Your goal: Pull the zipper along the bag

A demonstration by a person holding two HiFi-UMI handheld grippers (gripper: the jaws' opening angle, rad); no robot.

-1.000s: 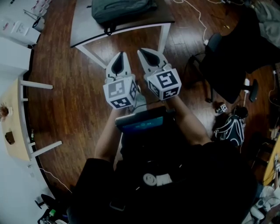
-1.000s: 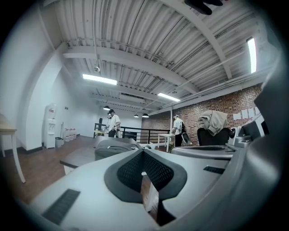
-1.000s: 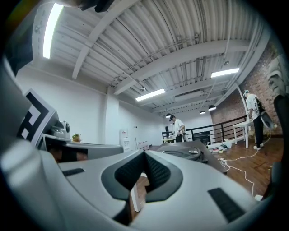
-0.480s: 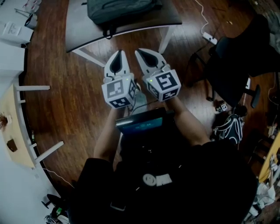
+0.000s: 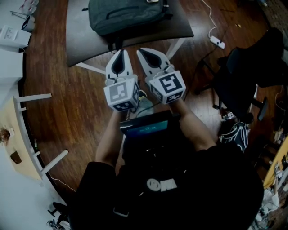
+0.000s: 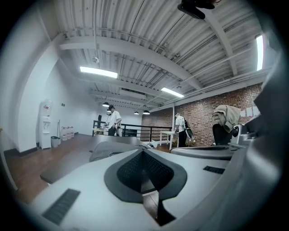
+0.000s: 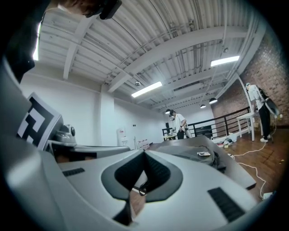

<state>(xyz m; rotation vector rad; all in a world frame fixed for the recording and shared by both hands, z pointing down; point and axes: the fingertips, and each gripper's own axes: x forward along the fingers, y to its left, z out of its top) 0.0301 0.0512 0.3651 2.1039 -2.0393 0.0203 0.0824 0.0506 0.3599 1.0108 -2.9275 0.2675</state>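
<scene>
Both shut and empty: left gripper (image 5: 120, 55), right gripper (image 5: 145, 54), short of bag (image 5: 123, 15)
Bag to be steadied by one, zipper pull pinched squarely by the other

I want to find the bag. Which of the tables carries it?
The grey-topped table ahead of the person; the dark bag lies on it. The pale table at left carries no bag.
</scene>
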